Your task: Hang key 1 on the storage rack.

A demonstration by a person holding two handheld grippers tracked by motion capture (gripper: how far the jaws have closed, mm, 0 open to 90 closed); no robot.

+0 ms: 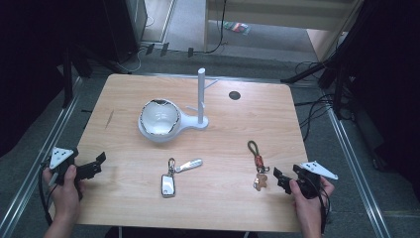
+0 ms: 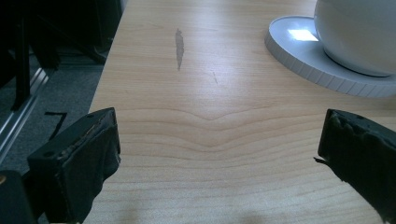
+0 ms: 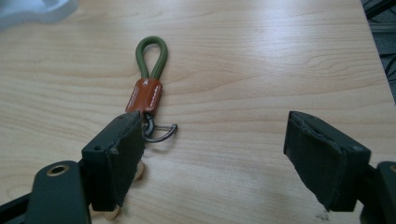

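A keychain (image 1: 258, 161) with a green cord loop (image 3: 152, 55), a brown leather band and a tan bear charm (image 1: 261, 182) lies on the table at the right. My right gripper (image 1: 280, 179) rests just right of the charm, open. In the right gripper view the right gripper (image 3: 212, 122) has the keychain's metal clasp beside its left jaw, which hides most of the charm. A car key fob (image 1: 168, 185) with a silver key (image 1: 189, 165) lies near the front middle. My left gripper (image 1: 97, 163) stands open at the table's left edge; the left gripper (image 2: 218, 123) has bare wood between its jaws.
A white bowl (image 1: 158, 119) sits on the round base (image 2: 322, 65) of a white stand whose upright peg post (image 1: 201, 94) rises behind it. A dark round hole (image 1: 234, 95) marks the far right of the wooden table (image 1: 124, 198). Cables and metal rails surround the table.
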